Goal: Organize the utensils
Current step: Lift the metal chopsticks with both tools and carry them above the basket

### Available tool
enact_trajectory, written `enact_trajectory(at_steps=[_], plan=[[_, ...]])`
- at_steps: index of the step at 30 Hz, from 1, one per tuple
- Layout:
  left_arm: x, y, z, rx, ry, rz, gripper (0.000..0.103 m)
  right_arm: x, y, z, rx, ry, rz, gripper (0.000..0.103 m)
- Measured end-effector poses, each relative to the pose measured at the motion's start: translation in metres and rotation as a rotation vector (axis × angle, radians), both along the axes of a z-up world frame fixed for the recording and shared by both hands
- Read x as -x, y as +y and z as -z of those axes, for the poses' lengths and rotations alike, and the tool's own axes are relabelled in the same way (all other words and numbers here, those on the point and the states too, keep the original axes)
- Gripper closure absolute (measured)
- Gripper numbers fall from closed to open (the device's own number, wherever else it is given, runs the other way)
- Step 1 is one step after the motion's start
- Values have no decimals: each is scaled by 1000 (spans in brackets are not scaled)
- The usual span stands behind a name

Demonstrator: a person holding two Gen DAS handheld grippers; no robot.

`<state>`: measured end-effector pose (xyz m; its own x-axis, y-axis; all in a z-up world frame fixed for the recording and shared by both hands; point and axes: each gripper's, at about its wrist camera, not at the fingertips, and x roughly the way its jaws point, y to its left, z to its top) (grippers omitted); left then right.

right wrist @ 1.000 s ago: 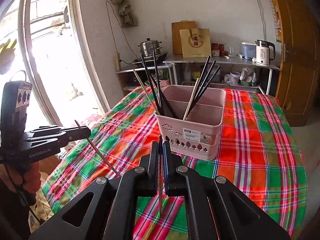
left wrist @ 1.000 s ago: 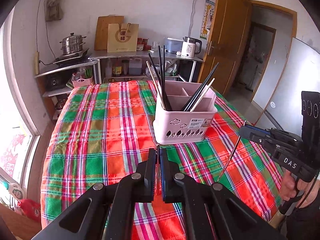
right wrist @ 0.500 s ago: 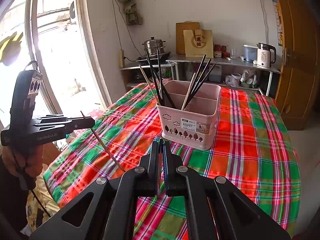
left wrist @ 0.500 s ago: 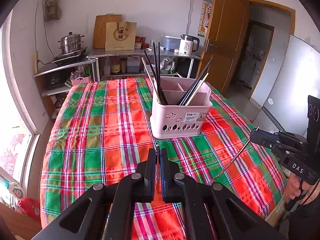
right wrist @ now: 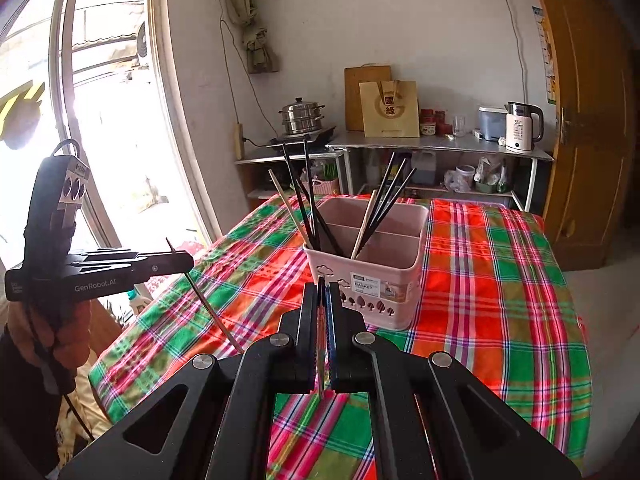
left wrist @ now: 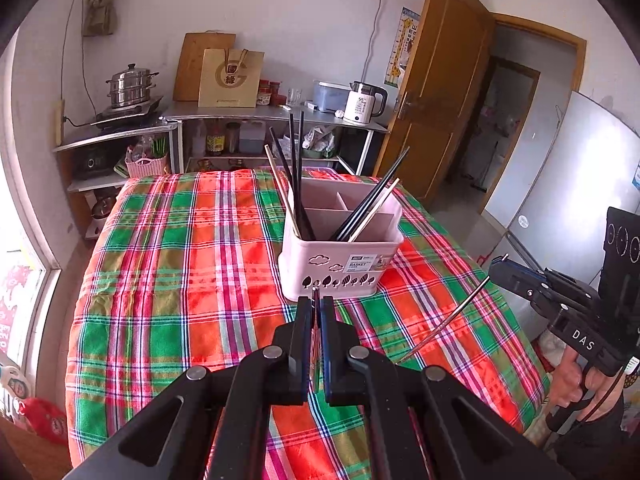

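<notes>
A pink divided utensil basket (left wrist: 340,264) (right wrist: 372,280) stands on the plaid tablecloth and holds several black and pale chopsticks. My left gripper (left wrist: 316,304) is shut on a thin metal chopstick (right wrist: 208,304), held above the table's near edge; it also shows at the left of the right wrist view (right wrist: 176,262). My right gripper (right wrist: 322,296) is shut on another metal chopstick (left wrist: 444,322), held off the table's right side; it also shows in the left wrist view (left wrist: 500,268). Both grippers are short of the basket and above table height.
The table with the plaid cloth (left wrist: 180,280) fills the middle. Behind it a metal shelf (left wrist: 248,112) carries a steamer pot (left wrist: 130,84), paper bag, jars and kettle (left wrist: 362,104). A window is at the left (right wrist: 100,120), a wooden door at the right (left wrist: 440,80).
Both grippers have drawn back and risen from the basket, each still shut on its chopstick. The basket looks smaller and farther than a second ago.
</notes>
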<state>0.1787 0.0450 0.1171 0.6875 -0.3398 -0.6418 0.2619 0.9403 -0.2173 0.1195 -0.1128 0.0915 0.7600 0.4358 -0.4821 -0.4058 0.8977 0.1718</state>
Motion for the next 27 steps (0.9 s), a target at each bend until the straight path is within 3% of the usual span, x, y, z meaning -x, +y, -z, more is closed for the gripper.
enact_trajectory(at_steps=[8, 19, 27], plan=[[-34, 6, -17, 94, -1, -30, 99, -20, -10, -21, -78, -62, 43, 99], [-77, 0, -62, 127, -80, -47, 99, -60, -11, -54, -147, -134, 69, 99], [-108, -1, -72, 141, -115, -56, 99, -86, -10, -60, -177, -156, 75, 99]])
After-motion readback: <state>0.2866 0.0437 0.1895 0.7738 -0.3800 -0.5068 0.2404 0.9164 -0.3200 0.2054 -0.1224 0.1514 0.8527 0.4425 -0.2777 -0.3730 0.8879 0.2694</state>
